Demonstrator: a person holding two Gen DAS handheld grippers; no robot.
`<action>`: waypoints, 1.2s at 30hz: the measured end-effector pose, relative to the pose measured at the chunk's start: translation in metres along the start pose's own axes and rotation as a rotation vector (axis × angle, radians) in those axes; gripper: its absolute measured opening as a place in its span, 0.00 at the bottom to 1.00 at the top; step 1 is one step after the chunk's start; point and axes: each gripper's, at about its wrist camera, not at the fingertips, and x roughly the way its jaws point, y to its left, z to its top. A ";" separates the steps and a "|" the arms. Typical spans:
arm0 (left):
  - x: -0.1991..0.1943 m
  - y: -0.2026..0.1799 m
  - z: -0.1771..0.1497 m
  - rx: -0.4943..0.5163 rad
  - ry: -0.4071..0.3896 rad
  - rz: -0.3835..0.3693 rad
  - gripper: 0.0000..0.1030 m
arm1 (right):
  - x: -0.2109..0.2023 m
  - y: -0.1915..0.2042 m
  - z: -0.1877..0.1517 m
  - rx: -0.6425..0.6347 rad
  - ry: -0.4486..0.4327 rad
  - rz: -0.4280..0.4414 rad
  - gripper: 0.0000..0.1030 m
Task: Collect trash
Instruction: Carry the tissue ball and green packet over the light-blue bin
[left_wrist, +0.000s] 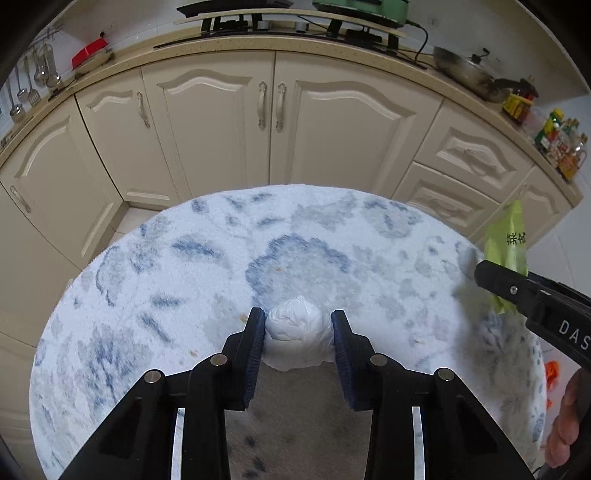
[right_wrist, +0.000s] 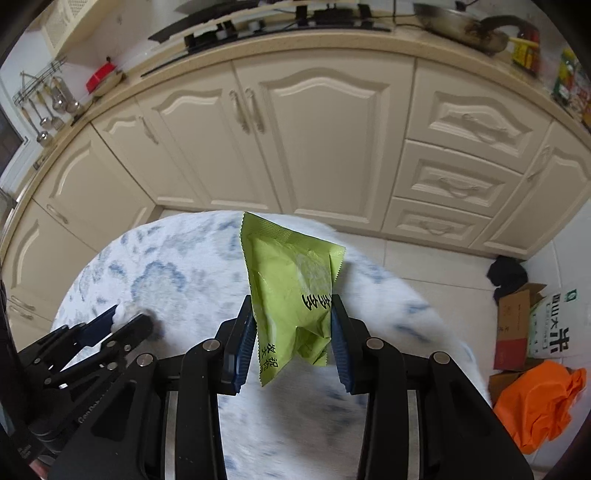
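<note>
I note my left gripper (left_wrist: 298, 325) clamped on the white wad (left_wrist: 297, 338) at the table's (left_wrist: 147, 266) six o'clock; my right gripper (right_wrist: 293, 325) grips the green wrapper (right_wrist: 291, 280), raised at three o'clock.

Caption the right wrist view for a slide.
Right gripper lifts a green wrapper; left gripper pinches a white wad.

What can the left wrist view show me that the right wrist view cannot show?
Only the left wrist view: the green appliance on the counter and a hand.

Only the right wrist view: the orange bag and cardboard box on the floor.

Both: the white paper ball between the left gripper pads, the green packet in the right gripper, the cabinets.
</note>
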 end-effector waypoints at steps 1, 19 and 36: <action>-0.005 -0.009 -0.005 0.009 -0.005 0.000 0.31 | -0.003 -0.008 -0.001 0.008 -0.001 0.008 0.37; -0.055 -0.224 -0.042 0.294 -0.036 -0.109 0.32 | -0.069 -0.202 -0.045 0.188 -0.040 -0.108 0.37; 0.032 -0.404 -0.073 0.528 0.138 -0.128 0.34 | -0.068 -0.372 -0.111 0.363 0.038 -0.185 0.37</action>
